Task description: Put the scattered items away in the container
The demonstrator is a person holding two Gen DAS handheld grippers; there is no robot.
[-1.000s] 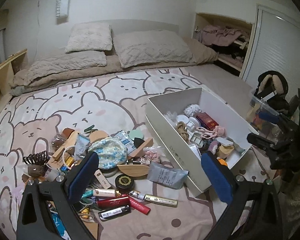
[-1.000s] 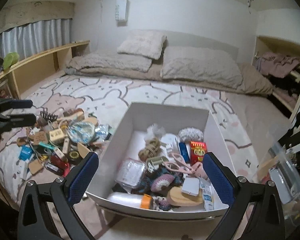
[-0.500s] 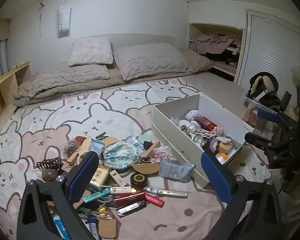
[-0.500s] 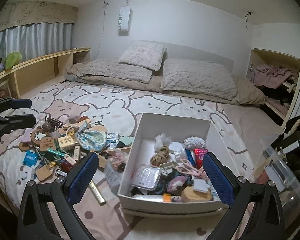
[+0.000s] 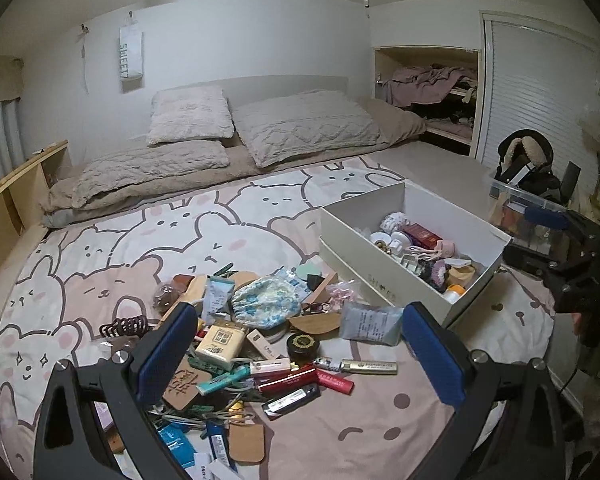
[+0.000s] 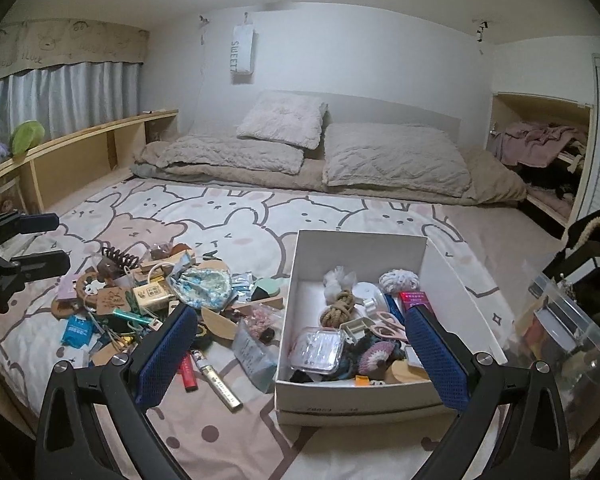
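A white box (image 5: 384, 280) (image 6: 452, 280) sits on the bed and holds several small items. To its left lies a pile of scattered items (image 5: 256, 332) (image 6: 156, 300): a floral pouch (image 5: 266, 300) (image 6: 202, 286), a grey packet (image 5: 370, 322), a black claw clip (image 5: 124, 326), tubes and tags. My left gripper (image 5: 296, 356) hangs open above the near edge of the pile, holding nothing. My right gripper (image 6: 304, 356) is open too, held over the box's near left corner. Each gripper shows at the edge of the other's view.
The bed wears a bear-and-bunny sheet (image 5: 140, 248), with pillows (image 5: 300, 128) and a folded blanket at the far end. A wooden shelf (image 6: 80, 156) runs along the left. A clear plastic bin (image 6: 560, 332) and dark bags stand right of the box.
Both grippers have pulled back and risen, so the pile and box look smaller and more of the room shows. Both stay open; no item has moved.
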